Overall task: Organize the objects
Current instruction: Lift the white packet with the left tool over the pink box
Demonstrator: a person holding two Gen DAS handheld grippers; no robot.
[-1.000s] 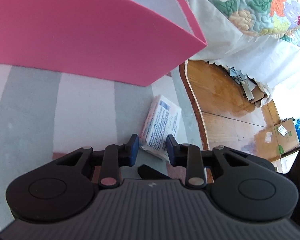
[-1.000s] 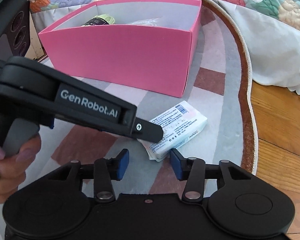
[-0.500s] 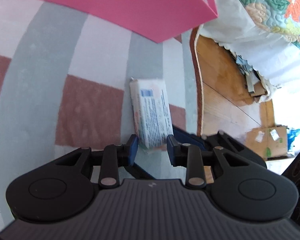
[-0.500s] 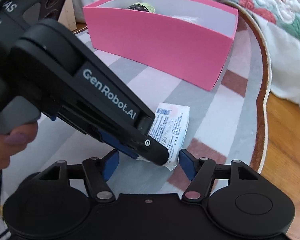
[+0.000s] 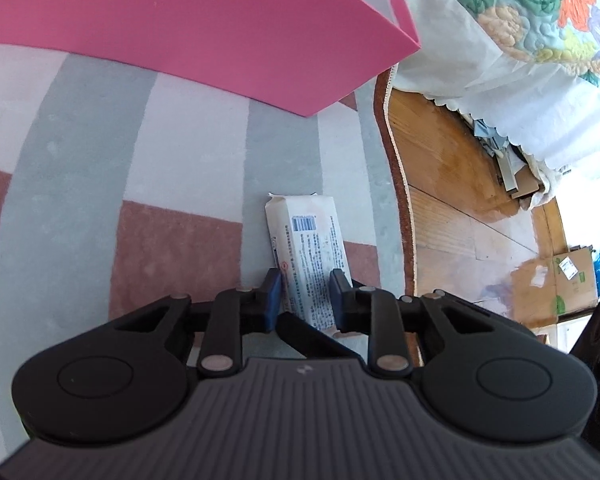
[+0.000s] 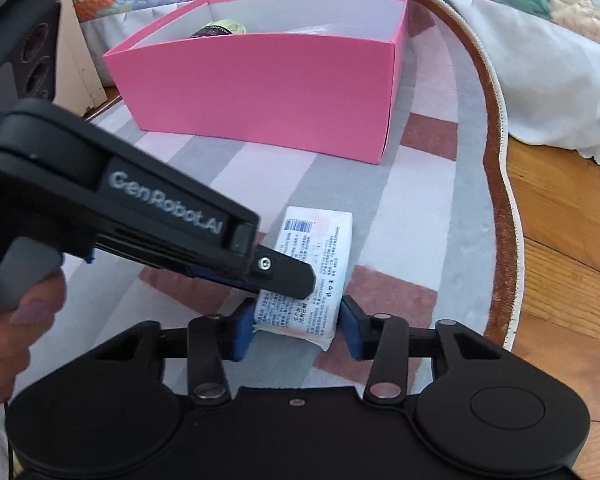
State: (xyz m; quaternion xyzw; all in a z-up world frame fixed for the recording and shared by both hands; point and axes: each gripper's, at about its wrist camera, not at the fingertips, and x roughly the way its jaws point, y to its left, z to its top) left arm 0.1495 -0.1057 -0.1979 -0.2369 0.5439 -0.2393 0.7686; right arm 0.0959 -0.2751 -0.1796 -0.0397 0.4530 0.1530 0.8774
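A white tissue packet (image 5: 308, 240) (image 6: 320, 240) with printed text lies flat on the striped rug, in front of the pink box (image 5: 220, 20) (image 6: 268, 92). My right gripper (image 6: 296, 330) is closing on the packet's near end, and its blue pads meet both long edges. My left gripper (image 5: 305, 296) is shut. From the left, its tip (image 6: 288, 276) reaches over the packet's middle. Whether the tip touches the packet is unclear. A hand (image 6: 20, 320) holds the left gripper's handle.
The pink box holds a green-and-black item (image 6: 220, 28) and a clear wrapper. The rug's brown edge (image 6: 496, 200) curves past on the right, with wooden floor (image 6: 572, 240) beyond. A floral bedcover (image 6: 540, 80) hangs behind. A cardboard box (image 5: 552, 284) stands on the floor.
The packet has turned from slanted to lengthwise between the right fingers. The right jaws widened, then closed onto its near end. The left gripper's tip has stayed over the packet.
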